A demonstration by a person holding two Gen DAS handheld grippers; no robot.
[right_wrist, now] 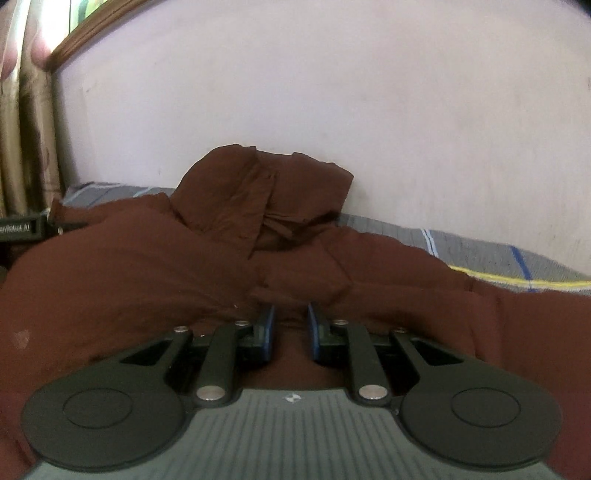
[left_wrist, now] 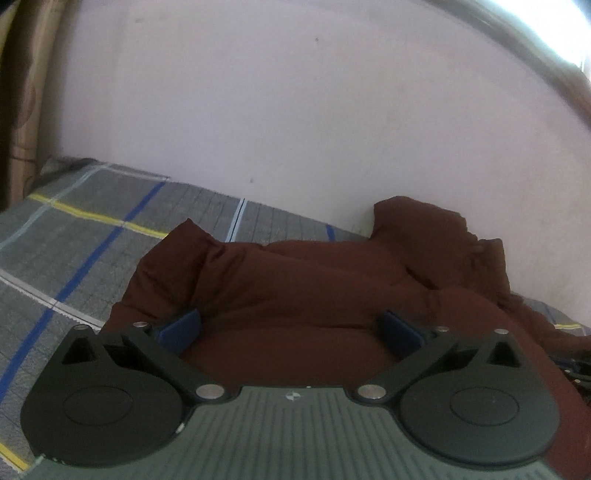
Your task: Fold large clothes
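**Cloth, plastic and plaster: surfaces as seen**

A matt, puffy, dark-brown cloth is seen in the jacket (left_wrist: 332,280), creased at its hood (right_wrist: 266,192), which is propped against the wall. The bedsheet (left_wrist: 74,236) beneath the jacket is shown as a woven grey cloth, striped in blue, yellow and white. Matt black plastic is seen in the left gripper (left_wrist: 290,330), with blue pads (left_wrist: 181,328) and shiny metal pins; the right gripper (right_wrist: 290,332) is made alike. The wall (right_wrist: 332,110) behind the jacket is painted, smooth and dull. Above it, glossy wood is seen in a frame (right_wrist: 92,26), beside a sheeny curtain (right_wrist: 26,140).
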